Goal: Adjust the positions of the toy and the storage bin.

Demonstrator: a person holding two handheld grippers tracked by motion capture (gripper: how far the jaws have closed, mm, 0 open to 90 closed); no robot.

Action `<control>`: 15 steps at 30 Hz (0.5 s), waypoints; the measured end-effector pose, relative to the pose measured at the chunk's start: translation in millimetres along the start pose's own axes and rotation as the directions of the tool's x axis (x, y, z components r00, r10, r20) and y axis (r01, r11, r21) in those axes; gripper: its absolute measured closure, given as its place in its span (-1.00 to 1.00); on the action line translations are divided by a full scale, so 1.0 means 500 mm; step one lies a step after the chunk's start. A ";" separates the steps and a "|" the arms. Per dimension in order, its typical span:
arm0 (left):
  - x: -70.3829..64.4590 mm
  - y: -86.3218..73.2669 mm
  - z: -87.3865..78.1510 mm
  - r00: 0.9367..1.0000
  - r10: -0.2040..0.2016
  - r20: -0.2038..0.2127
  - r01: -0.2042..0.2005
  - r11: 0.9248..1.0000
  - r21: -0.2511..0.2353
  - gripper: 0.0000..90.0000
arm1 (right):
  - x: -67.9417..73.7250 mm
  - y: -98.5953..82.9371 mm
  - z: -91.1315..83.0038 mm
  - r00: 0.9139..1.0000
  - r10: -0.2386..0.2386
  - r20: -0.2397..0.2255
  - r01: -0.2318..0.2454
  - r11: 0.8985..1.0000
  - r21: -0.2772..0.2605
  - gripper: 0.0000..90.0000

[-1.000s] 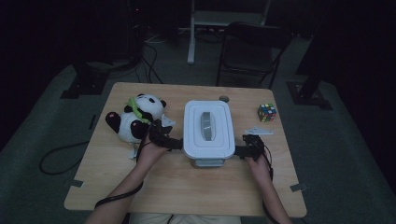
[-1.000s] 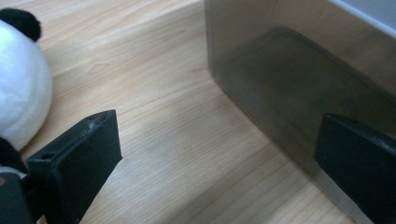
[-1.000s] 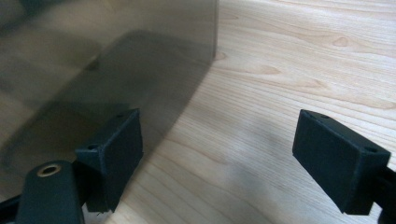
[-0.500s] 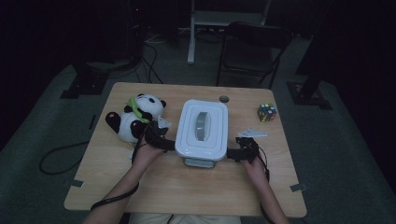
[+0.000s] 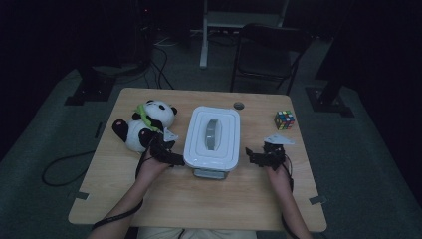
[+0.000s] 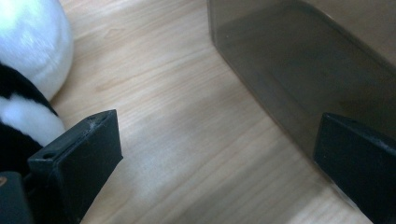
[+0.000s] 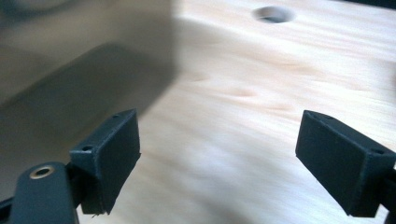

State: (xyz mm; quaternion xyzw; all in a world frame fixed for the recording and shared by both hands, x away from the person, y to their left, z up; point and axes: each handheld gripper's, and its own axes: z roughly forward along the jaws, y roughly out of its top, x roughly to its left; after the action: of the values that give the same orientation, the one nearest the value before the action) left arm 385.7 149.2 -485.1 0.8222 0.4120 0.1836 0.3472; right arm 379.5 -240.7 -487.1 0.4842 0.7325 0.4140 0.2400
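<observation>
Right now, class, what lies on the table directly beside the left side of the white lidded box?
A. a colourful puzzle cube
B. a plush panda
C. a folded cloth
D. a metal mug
B: in the high view the plush panda lies just left of the white lidded box, while the puzzle cube sits off to the box's right, near the far corner of the table.

- Dark lab or studio, not a home
- 1 wooden table (image 5: 149,199) on grey carpet (image 5: 50,129)
- Stand bases (image 5: 84,92), loose cables (image 5: 59,167), empty chair (image 5: 266,55) around
</observation>
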 end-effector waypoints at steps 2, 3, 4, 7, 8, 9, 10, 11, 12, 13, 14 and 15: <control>0.001 -0.008 -0.001 1.000 -0.002 0.006 0.002 1.000 0.001 -0.96 | -0.033 0.003 -0.010 0.998 0.064 0.014 -0.063 0.998 -0.012 -0.71; 0.002 -0.012 -0.001 1.000 -0.004 0.010 0.004 1.000 0.002 -0.96 | -0.047 0.004 -0.014 0.996 0.088 0.027 -0.087 0.996 -0.010 -0.71; 0.001 -0.016 -0.001 1.000 -0.009 0.015 0.009 1.000 -0.003 -0.96 | -0.061 0.005 -0.018 0.993 0.109 0.038 -0.109 0.994 -0.007 -0.71; 0.000 -0.028 -0.001 1.000 -0.012 0.025 0.012 1.000 0.003 -0.96 | -0.093 0.010 -0.029 0.983 0.155 0.094 -0.154 0.988 -0.021 -0.76; 0.000 -0.032 -0.001 1.000 -0.015 0.027 0.015 1.000 0.007 -0.96 | -0.102 0.012 -0.032 0.984 0.149 0.096 -0.146 0.989 -0.030 -0.76; 0.000 -0.035 -0.001 0.999 -0.010 0.030 0.010 1.000 0.010 -0.96 | -0.111 0.014 -0.033 0.983 0.153 0.104 -0.150 0.988 -0.036 -0.76; -0.001 -0.038 -0.001 1.000 -0.013 0.028 0.013 1.000 0.007 -0.96 | -0.119 0.017 -0.033 0.979 0.166 0.115 -0.163 0.986 -0.039 -0.76; -0.001 -0.041 -0.001 1.000 -0.012 0.027 0.012 1.000 0.011 -0.96 | -0.126 0.021 -0.031 0.977 0.172 0.125 -0.168 0.985 -0.041 -0.76; -0.001 -0.044 -0.001 1.000 -0.012 0.029 0.012 1.000 0.010 -0.96 | -0.132 0.024 -0.029 0.973 0.171 0.155 -0.166 0.985 -0.047 -0.76; -0.001 -0.047 -0.002 0.999 -0.014 0.031 0.014 1.000 0.012 -0.96 | -0.139 0.028 -0.025 0.969 0.174 0.177 -0.167 0.984 -0.055 -0.76; 0.000 -0.050 -0.002 1.000 -0.007 0.030 0.007 1.000 0.014 -0.96 | -0.147 0.031 -0.020 0.966 0.183 0.182 -0.175 0.983 -0.056 -0.76; 0.000 -0.053 -0.002 1.000 -0.010 0.027 0.009 1.000 0.016 -0.96 | -0.155 0.035 -0.015 0.961 0.187 0.202 -0.178 0.982 -0.062 -0.76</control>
State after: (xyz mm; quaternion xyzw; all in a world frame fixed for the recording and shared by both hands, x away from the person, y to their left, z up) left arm 370.5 160.9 -503.4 0.8253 0.4126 0.1675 0.3472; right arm 414.9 -310.7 -472.2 0.5849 0.6465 0.3975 0.2863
